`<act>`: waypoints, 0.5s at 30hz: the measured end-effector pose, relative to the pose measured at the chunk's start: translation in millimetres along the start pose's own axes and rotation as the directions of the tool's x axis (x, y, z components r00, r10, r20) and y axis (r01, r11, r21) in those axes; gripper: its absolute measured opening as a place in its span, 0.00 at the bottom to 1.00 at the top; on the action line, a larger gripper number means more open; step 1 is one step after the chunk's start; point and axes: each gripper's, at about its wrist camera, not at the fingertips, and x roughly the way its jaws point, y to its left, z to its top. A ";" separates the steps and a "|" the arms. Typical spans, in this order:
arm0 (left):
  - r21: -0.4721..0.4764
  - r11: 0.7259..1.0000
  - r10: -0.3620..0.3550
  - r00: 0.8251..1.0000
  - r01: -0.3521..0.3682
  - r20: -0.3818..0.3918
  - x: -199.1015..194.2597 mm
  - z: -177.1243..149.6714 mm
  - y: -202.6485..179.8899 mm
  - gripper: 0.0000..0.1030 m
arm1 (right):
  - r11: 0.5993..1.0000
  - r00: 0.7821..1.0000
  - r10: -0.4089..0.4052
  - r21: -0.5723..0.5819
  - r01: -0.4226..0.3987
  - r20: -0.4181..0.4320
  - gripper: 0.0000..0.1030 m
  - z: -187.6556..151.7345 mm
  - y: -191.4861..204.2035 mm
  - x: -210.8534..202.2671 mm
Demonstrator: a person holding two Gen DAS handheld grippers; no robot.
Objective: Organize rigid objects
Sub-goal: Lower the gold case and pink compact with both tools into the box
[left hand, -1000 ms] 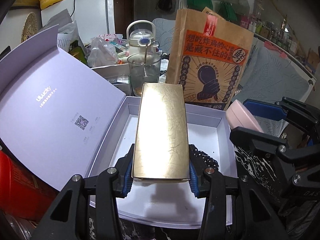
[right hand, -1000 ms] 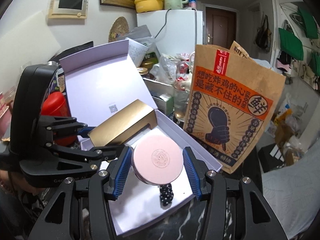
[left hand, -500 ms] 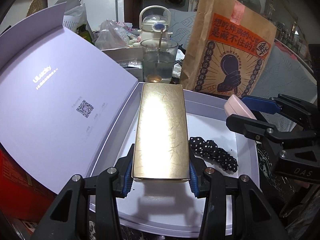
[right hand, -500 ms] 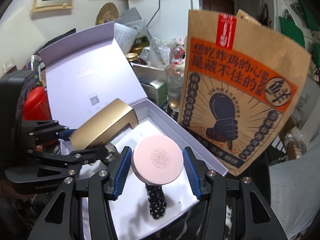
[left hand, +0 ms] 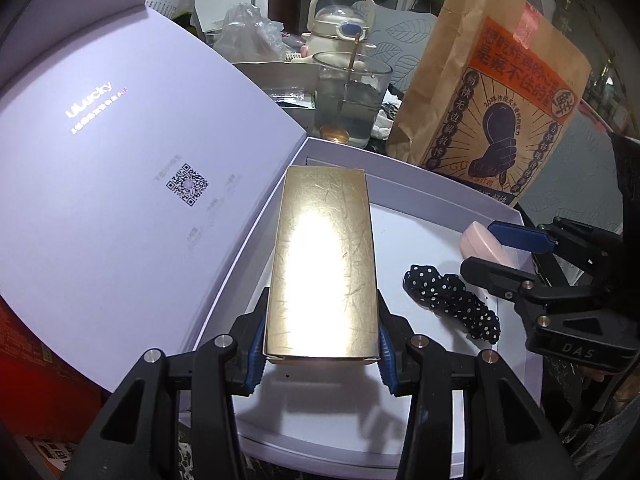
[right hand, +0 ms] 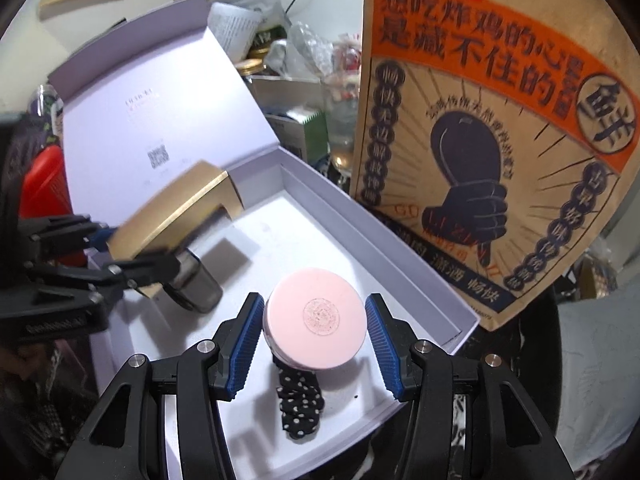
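So both hands are mid-delivery here. Starting at the left of the left wrist view: the lavender box lid [left hand: 120,152] is standing open, filling the upper left of the frame, and the box tray [left hand: 448,184] is sitting open beside it. The left gripper [left hand: 322,344] is clamping the gold box [left hand: 326,264] by its near end, pads pressing on both long sides, and it's hovering tilted over the left half of the tray, not resting on the floor yet as far as I can tell from the shadow under it.

Moving right, a black polka-dot scrunchie [left hand: 452,300] is already lying on the tray floor, so that one looks done. At the right edge the right gripper [left hand: 486,246] is holding the pink round compact [left hand: 480,244]. In the right wrist view the right gripper [right hand: 316,340] is squeezing the compact [right hand: 316,320] across its width, hanging above the scrunchie [right hand: 300,404] near the tray's front right corner.

My read: one thing in, two being carried over the tray. What's left is setting both down and letting go. The paper bag [left hand: 496,108] and glass [left hand: 348,96] behind the tray are just clutter.
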 end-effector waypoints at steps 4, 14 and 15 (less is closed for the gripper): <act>0.020 1.000 0.011 1.000 -0.011 -0.007 0.0 0.2 -5.4 0.43 | 1.000 0.999 -0.001 0.003 0.001 -0.034 0.51 -3.8 -1.0 8.6; -0.006 1.000 0.002 0.999 -0.003 -0.042 4.9 -0.2 -2.7 0.45 | 0.999 0.996 -0.030 -0.023 0.029 -0.079 0.51 -9.6 5.1 20.0; 0.000 1.000 0.003 0.999 -0.003 -0.042 5.0 0.1 -2.9 0.45 | 0.999 0.996 -0.034 -0.028 0.032 -0.081 0.51 -9.9 5.7 20.0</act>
